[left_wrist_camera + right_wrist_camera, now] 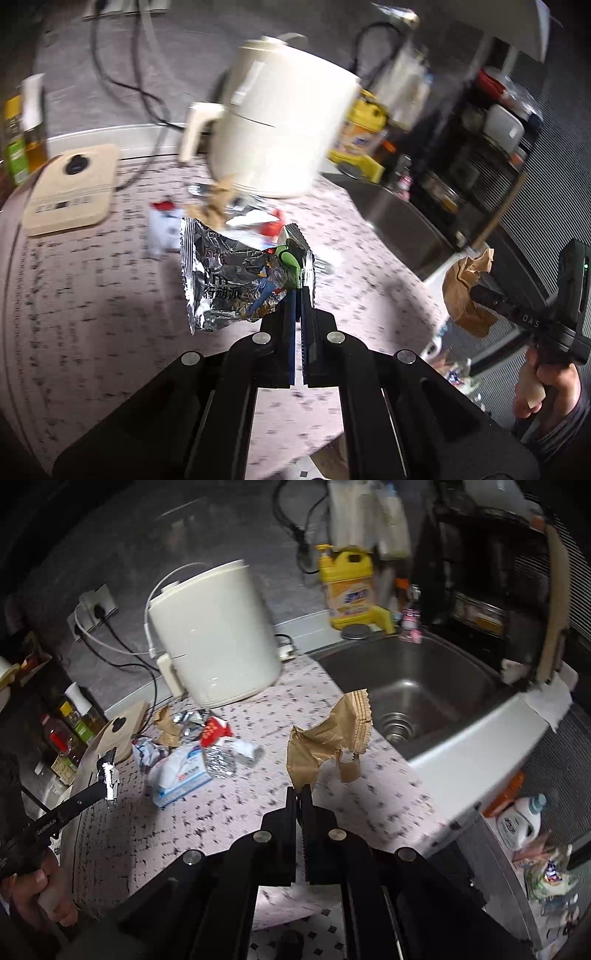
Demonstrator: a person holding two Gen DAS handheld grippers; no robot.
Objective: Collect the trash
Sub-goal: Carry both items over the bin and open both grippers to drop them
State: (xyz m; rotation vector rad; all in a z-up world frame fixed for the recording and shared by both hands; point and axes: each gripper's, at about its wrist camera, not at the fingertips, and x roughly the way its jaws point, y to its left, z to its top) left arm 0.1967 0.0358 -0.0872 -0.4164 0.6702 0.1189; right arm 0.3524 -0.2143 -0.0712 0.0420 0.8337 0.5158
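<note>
My left gripper point(297, 291) is shut on a crumpled silver foil wrapper point(236, 280) and holds it above the speckled countertop point(92, 314). My right gripper point(299, 794) is shut on a brown paper wrapper point(325, 738) and holds it above the counter beside the sink. The right gripper with its brown wrapper point(467, 291) shows at the right of the left wrist view. The left gripper with the foil point(109, 779) shows at the left of the right wrist view. More trash point(192, 746) lies on the counter: a tissue pack, crumpled foil, a red packet and brown scraps.
A white kettle-like appliance point(214, 635) stands at the back of the counter with cables behind it. A steel sink point(417, 690) is to the right, with a yellow detergent bottle point(347, 583) behind it. A beige scale point(70, 188) and oil bottles point(22, 136) stand at the left.
</note>
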